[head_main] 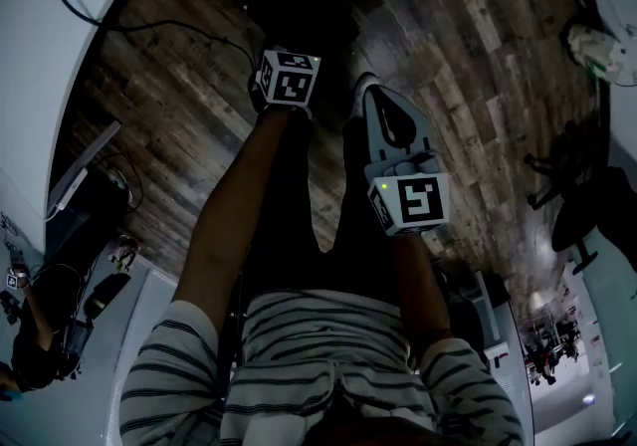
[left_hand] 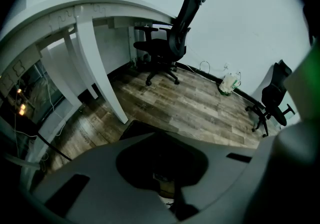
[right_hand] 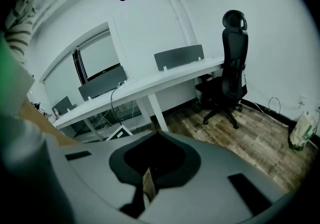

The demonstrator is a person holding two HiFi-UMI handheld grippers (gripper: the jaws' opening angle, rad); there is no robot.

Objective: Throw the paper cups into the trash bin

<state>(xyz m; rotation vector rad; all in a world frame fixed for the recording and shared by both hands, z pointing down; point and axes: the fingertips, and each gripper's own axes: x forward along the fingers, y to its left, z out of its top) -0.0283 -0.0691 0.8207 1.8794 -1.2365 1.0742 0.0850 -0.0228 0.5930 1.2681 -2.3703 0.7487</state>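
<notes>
No paper cup and no trash bin shows in any view. In the head view my left gripper's marker cube [head_main: 289, 78] hangs over the wooden floor and hides its jaws. In the left gripper view the left gripper [left_hand: 162, 135] has its grey jaws closed together, with nothing between them. My right gripper [head_main: 370, 88] is beside it on the right, its marker cube [head_main: 410, 201] nearer to me. Its jaws [right_hand: 157, 135] meet at the tip, with only a thin slit lower down, and they hold nothing.
A long white desk [left_hand: 90, 13] on white legs runs along the left; its edge [head_main: 60, 56] is in the head view too. A black office chair [left_hand: 172, 38] stands by the wall, another [left_hand: 272, 100] to the right. A white and green bag [left_hand: 229, 84] sits by the wall.
</notes>
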